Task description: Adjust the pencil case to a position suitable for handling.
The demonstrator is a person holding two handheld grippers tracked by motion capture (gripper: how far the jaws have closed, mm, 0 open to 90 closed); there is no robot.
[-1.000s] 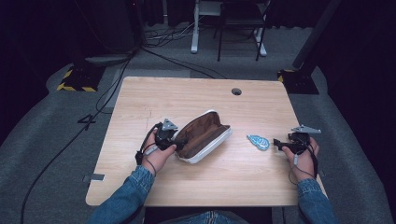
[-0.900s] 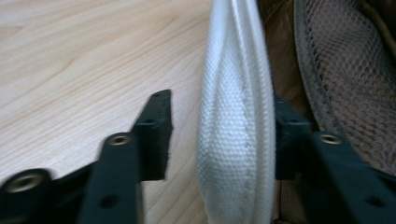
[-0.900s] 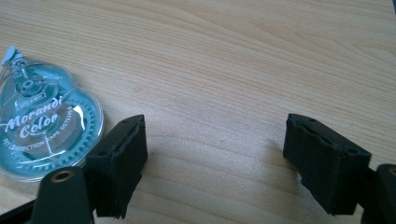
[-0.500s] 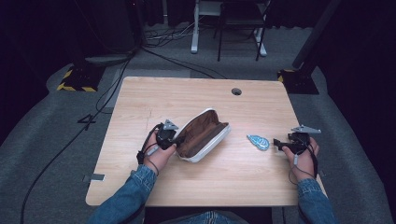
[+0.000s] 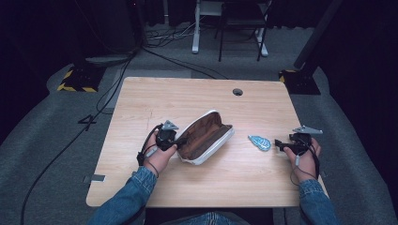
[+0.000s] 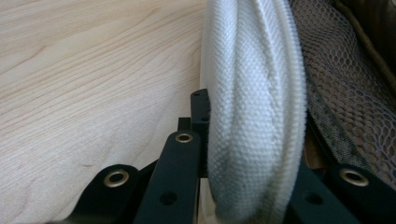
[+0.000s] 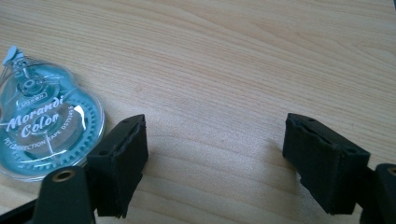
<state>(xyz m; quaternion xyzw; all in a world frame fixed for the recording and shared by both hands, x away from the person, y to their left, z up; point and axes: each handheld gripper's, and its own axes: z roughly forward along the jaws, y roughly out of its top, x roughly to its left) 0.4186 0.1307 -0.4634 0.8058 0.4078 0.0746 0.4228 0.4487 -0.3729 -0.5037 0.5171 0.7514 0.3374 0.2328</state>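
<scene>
Tongs first: the left tongs point(image 5: 180, 140) are pinched onto the white rim of the pencil case point(image 5: 205, 137), and in the left gripper view the woven edge point(image 6: 254, 112) sits squeezed between the two black jaws, with the mesh pocket point(image 6: 355, 93) of the lining just beyond it. That looks like a steadying hold, keeping the case open and in place.

On the wooden tabletop point(image 5: 187, 98) the case lies near the middle, tilted on a diagonal, unzipped, its brown inside facing up. Just beside it, toward the person's right, lies a small teal tape dispenser point(image 5: 259, 142), flat on the wood and apart from the case.

The right tongs point(image 5: 280, 145) rest close to that dispenser with their jaws spread wide and nothing between them. In the right gripper view the dispenser point(image 7: 44, 130) lies off to one side, partly behind one jaw rather than in the gap.

My guess is that the dispenser is meant to go into the case. To do that well, the right hand would need to swing across so the gap straddles the dispenser, then close on its narrow edges. It is flat, clear plastic and probably slippery, so a low, square grip matters. The left hold should stay firm, so the opening does not collapse.
</scene>
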